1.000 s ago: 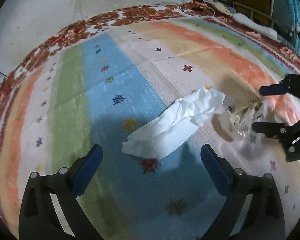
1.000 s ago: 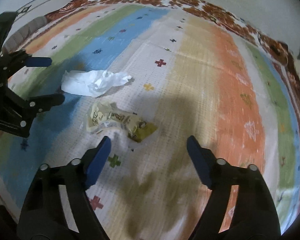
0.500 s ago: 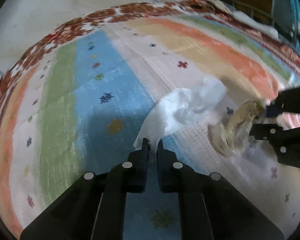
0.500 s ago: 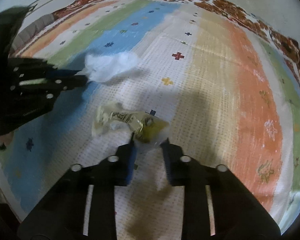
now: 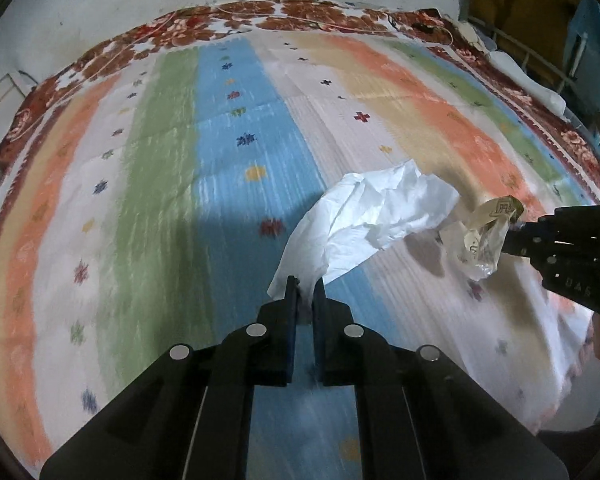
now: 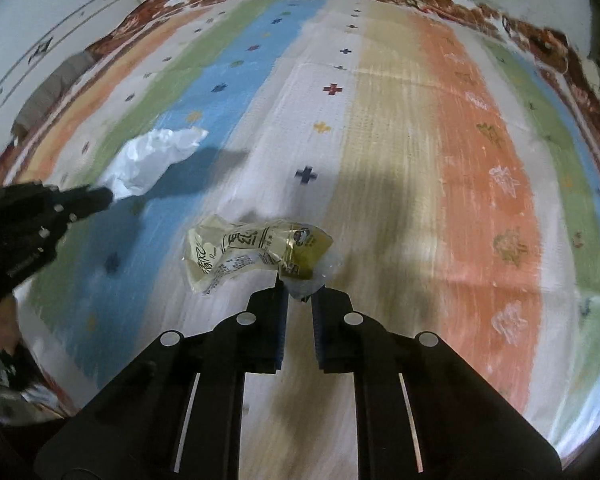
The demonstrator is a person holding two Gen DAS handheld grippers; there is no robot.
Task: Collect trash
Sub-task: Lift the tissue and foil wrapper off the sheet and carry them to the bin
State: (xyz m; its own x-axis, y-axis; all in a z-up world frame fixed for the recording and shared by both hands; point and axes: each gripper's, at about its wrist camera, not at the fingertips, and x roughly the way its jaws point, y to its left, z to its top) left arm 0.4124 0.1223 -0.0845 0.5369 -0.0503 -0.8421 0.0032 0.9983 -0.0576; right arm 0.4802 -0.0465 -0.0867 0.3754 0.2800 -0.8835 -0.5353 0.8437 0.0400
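- A second ago both grippers stood wide open over the striped bedspread [image 5: 228, 160]; half a second ago they had closed, and now each piece of trash is lifted off the cloth.
- The left gripper [image 5: 305, 288] has its jaws pinched nearly together on the near corner of the crumpled white tissue [image 5: 372, 216], which hangs up and to the right above the blue stripe, throwing a shadow below.
- The right gripper [image 6: 299, 298] is likewise clamped, gripping the near edge of the yellowish plastic wrapper [image 6: 256, 252] over the white and tan stripes; its shadow says it is raised too.
- In my judgement both picks have succeeded, so what remains is carrying them to a bin, which no view shows.
- The wrapper bears dark printed characters and a small round emblem, but I cannot read them; faint letters on the gripper body at the right of the left view are also unclear.
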